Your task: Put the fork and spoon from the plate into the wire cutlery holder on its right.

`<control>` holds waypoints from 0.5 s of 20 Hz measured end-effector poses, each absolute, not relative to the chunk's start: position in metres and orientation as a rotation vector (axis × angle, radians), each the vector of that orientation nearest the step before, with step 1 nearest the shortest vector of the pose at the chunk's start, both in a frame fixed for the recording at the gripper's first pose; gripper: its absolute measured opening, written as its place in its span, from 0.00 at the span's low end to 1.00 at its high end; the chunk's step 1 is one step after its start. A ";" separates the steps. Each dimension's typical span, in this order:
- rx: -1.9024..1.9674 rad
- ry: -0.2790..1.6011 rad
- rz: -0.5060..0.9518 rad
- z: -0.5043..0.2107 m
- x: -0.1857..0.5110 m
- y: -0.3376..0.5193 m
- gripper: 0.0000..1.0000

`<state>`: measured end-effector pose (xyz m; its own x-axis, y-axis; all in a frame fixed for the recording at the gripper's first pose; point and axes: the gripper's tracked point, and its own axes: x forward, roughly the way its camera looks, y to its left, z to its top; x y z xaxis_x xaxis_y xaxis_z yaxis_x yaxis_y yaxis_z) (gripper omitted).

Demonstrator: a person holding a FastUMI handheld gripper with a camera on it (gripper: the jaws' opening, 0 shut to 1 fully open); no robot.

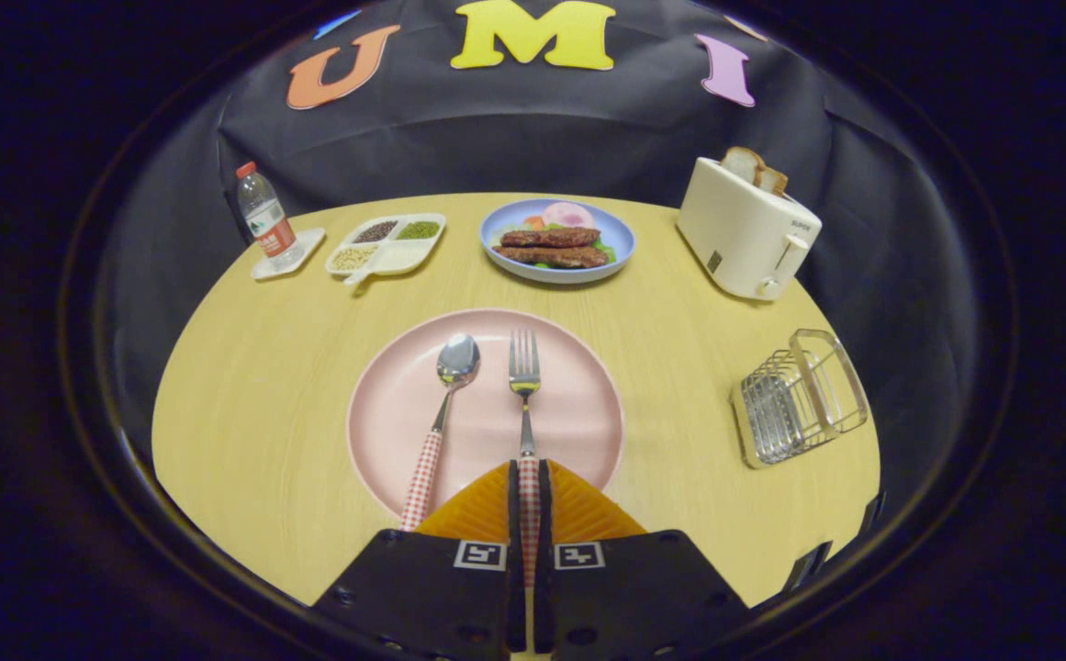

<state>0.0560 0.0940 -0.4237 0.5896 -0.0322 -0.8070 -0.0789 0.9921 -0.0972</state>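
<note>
Fork (523, 386), one, checked handle: lies on the pink plate (578, 431), handle pinched between both fingers of the gripper (529, 482). Spoon (445, 408), one, checked handle: on the same plate, just left of the fork. Wire cutlery holder (799, 397), one: on the desk (257, 404), right of the plate. Beyond: one toaster (744, 240) with two bread slices, one food plate (557, 240), one divided tray (387, 244), one bottle (264, 218).
</note>
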 end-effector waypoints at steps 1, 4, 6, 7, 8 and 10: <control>-0.133 0.933 0.039 -0.414 0.055 0.089 0.04; -0.158 0.899 0.064 -0.387 0.058 0.065 0.04; -0.165 0.887 0.059 -0.374 0.058 0.043 0.04; -0.171 0.884 0.059 -0.368 0.059 0.031 0.04; -0.180 0.878 0.062 -0.361 0.059 0.020 0.04; -0.179 0.868 0.056 -0.349 0.061 -0.004 0.04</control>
<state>0.0607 -0.0038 -0.3493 0.6459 -0.0240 -0.7630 -0.1212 0.9836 -0.1335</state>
